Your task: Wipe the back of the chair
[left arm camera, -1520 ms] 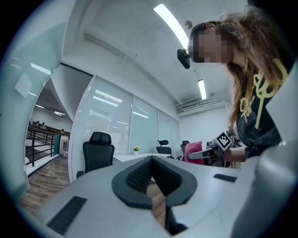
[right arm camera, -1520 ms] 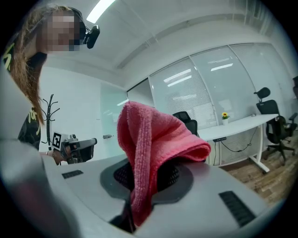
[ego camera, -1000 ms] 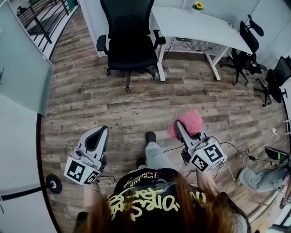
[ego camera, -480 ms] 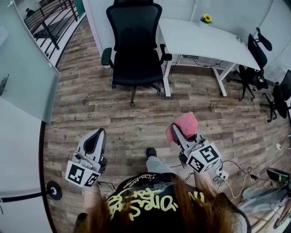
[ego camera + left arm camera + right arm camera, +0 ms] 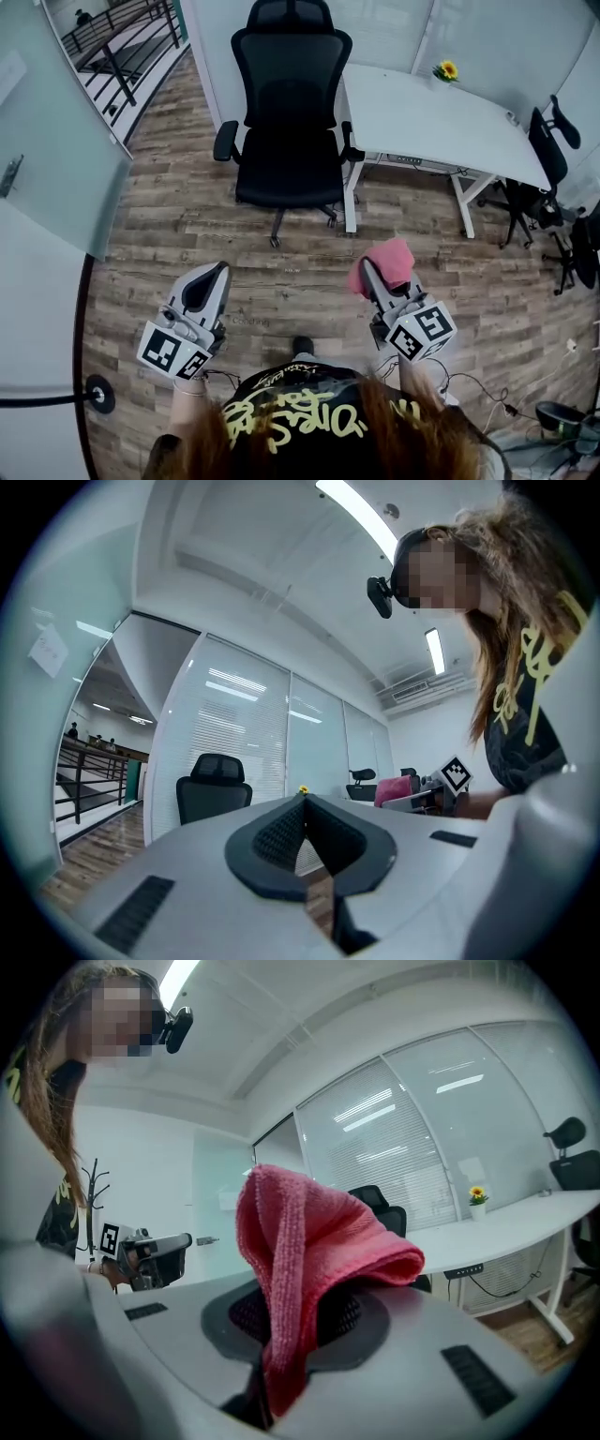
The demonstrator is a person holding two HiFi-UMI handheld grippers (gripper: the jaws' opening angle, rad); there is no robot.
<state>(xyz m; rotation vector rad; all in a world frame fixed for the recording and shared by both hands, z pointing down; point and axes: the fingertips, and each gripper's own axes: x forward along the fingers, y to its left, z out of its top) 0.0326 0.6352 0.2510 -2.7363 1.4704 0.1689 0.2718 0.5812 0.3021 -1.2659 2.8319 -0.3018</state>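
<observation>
We are on the approach: the black chair (image 5: 291,103) stands far across the floor, well apart from both tools, so next we likely carry the pink cloth (image 5: 388,259), clenched in the right gripper (image 5: 367,272), to its backrest, the left gripper (image 5: 208,281) closed on nothing.

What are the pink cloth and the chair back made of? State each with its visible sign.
Pink cloth: likely microfibre or terry, matte; fuzzy ribbed pile. Chair back: probably black mesh in a plastic frame, matte; weave too small to confirm.
</observation>
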